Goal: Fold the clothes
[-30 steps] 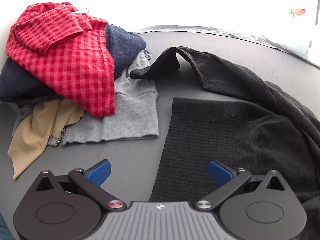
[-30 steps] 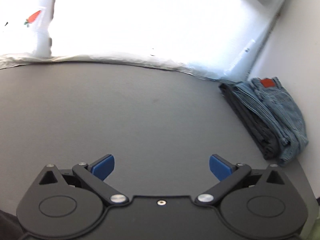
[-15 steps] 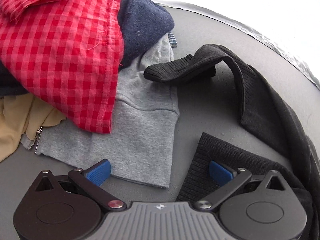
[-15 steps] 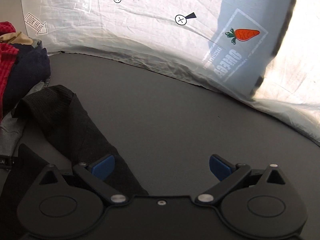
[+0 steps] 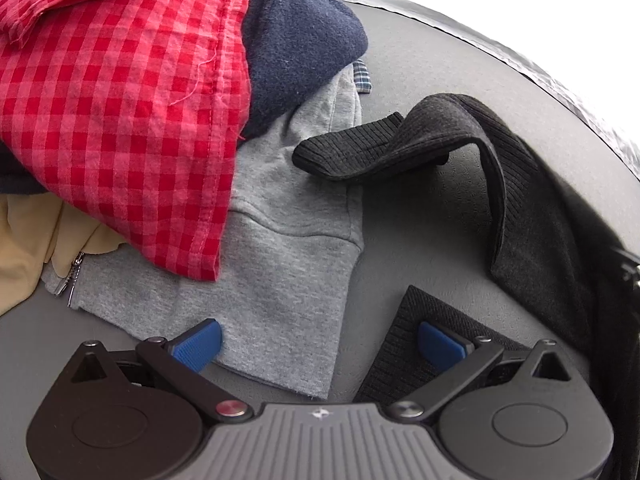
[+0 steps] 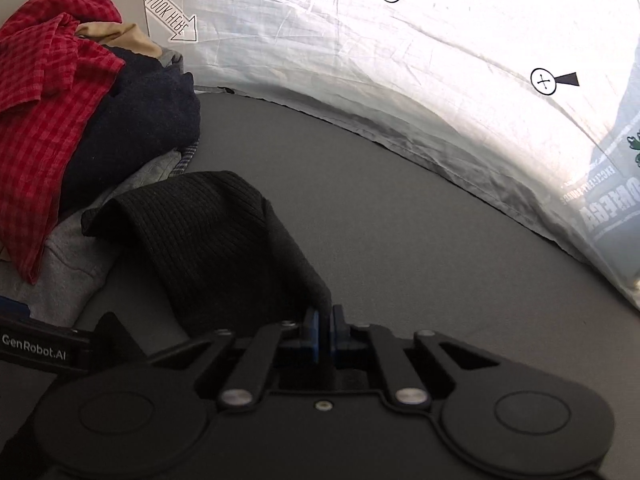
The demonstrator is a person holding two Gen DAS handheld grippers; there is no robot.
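A black ribbed sweater (image 5: 532, 208) lies on the grey table (image 5: 420, 240), one sleeve arched toward the clothes pile. My left gripper (image 5: 318, 344) is open, low over the table, its right finger over the sweater's hem corner (image 5: 404, 344) and its left finger over a grey garment (image 5: 288, 280). In the right wrist view the sweater (image 6: 208, 240) bunches up in front. My right gripper (image 6: 325, 334) is shut on the sweater's edge.
A pile of clothes sits at the left: a red checked shirt (image 5: 120, 112), a navy fleece (image 5: 300, 48), a tan garment (image 5: 28, 248). The pile also shows in the right wrist view (image 6: 52, 120). A white sheet (image 6: 400, 80) hangs behind the table.
My right gripper has swung left to the sweater and closed on its edge. My left gripper moved forward toward the pile and has stayed open.
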